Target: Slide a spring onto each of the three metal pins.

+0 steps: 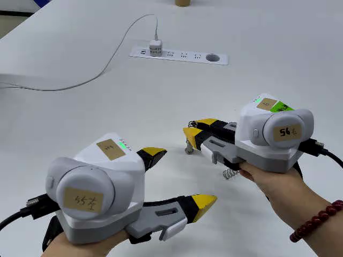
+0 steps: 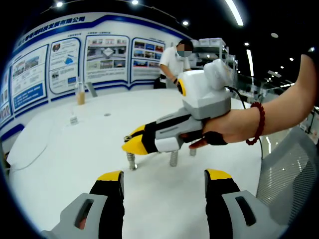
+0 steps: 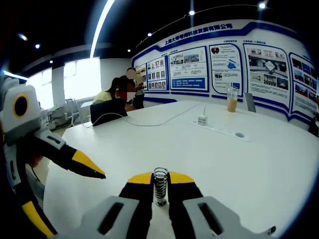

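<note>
Spreading across all three views, the white surface (image 1: 257, 48) carried everything. The left gripper (image 1: 182, 176) sat at the lower left of the head view, its yellow-tipped jaws spread wide with nothing between them. The right gripper (image 3: 160, 178) had its jaws drawn narrow and pinched a spring (image 3: 160, 186) upright between the yellow tips. That spring was a slim coil of bright, thin wire with evenly spaced turns.

A white power strip (image 1: 179, 54) lay well apart from both grippers, with a small white charger (image 1: 155, 48) plugged into it and a pale cable (image 1: 115, 48) trailing away over the surface. Beyond the strip stood a clear cup (image 3: 232, 102) with orange-brown liquid in its lower part.

In the left gripper view, three short metal pins (image 2: 173, 158) stood upright on the surface in a row beneath the right gripper. The end pin (image 2: 131, 162), directly under that gripper's tips, showed coils around it; I could not tell whether the other two did. A second spring (image 1: 230, 174) lay on its side on the surface, just beside the hand holding the right gripper.
</note>
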Available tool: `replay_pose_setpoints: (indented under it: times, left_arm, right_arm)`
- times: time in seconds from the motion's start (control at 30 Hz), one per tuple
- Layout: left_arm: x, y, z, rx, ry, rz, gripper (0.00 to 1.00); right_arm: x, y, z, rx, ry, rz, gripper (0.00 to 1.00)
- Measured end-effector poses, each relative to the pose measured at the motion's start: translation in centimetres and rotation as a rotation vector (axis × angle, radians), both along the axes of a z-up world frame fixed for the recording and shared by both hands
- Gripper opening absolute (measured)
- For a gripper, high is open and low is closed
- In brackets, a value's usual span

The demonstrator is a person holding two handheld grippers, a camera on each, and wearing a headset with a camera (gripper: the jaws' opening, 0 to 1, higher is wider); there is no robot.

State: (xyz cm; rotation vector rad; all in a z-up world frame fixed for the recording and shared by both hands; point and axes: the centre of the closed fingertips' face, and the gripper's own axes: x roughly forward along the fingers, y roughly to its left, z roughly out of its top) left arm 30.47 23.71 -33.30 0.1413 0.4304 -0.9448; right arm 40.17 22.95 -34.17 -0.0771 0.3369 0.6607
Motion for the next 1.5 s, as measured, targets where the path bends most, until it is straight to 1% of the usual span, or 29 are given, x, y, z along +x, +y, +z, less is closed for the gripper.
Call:
replay_pose_setpoints:
  times: [0.2,0.57,0.63,0.67,0.77,0.83,0.87,0.9,0.97,1.07,1.17,1.2,1.27,1.3,1.4,1.5]
  left_arm:
    - [0.0,0.1,-0.1,0.006,0.001,0.002,0.66]
    - [0.1,0.1,-0.2,0.015,-0.002,0.002,0.65]
    - [0.1,0.2,-0.2,0.02,-0.004,0.004,0.65]
    - [0.1,0.2,-0.3,0.024,-0.005,0.005,0.65]
    - [0.2,0.3,-0.3,0.032,-0.01,0.009,0.65]
    - [0.2,0.4,-0.2,0.029,-0.012,0.01,0.65]
    - [0.3,0.4,-0.1,0.025,-0.013,0.012,0.65]
    - [0.3,0.3,-0.1,0.022,-0.014,0.012,0.64]
    - [0.3,0.3,0.0,0.016,-0.014,0.015,0.63]
    - [0.3,0.4,0.0,0.02,-0.018,0.016,0.64]
    - [0.4,0.4,0.1,0.019,-0.021,0.017,0.64]
    - [0.3,0.4,0.2,0.017,-0.024,0.015,0.64]
    - [0.3,0.3,0.2,0.012,-0.017,0.015,0.63]
    - [0.3,0.3,0.2,0.01,-0.014,0.017,0.63]
    - [0.3,0.4,0.2,0.011,-0.015,0.017,0.64]
    - [0.3,0.4,0.2,0.005,-0.009,0.02,0.64]
  right_arm:
    - [-0.1,0.1,-1.0,-0.016,0.022,-0.006,0.12]
    - [-0.3,0.0,-2.1,-0.049,0.049,0.001,0.12]
    - [-0.4,-0.1,-2.5,-0.05,0.07,-0.005,0.12]
    - [-0.4,0.0,-2.5,-0.037,0.077,-0.008,0.12]
    - [-0.4,-0.1,-2.4,-0.04,0.074,-0.012,0.12]
    - [-0.4,0.0,-2.5,-0.036,0.083,-0.014,0.12]
    - [-0.5,0.0,-2.7,-0.044,0.094,-0.012,0.12]
    - [-0.6,-0.1,-2.8,-0.049,0.101,-0.014,0.13]
    - [-0.8,-0.2,-2.9,-0.041,0.111,-0.027,0.19]
    - [-1.2,-0.4,-2.5,-0.025,0.118,-0.027,0.2]
    - [-1.5,-0.5,-1.8,-0.018,0.116,-0.023,0.22]
    - [-1.6,-0.6,-1.5,-0.005,0.119,-0.025,0.22]
    - [-1.8,-0.7,-1.1,0.01,0.132,-0.031,0.24]
    - [-1.9,-0.8,-0.9,0.011,0.13,-0.028,0.25]
    - [-2.4,-1.1,-0.4,0.015,0.138,-0.028,0.27]
    - [-2.7,-1.9,0.1,0.027,0.15,-0.048,0.29]
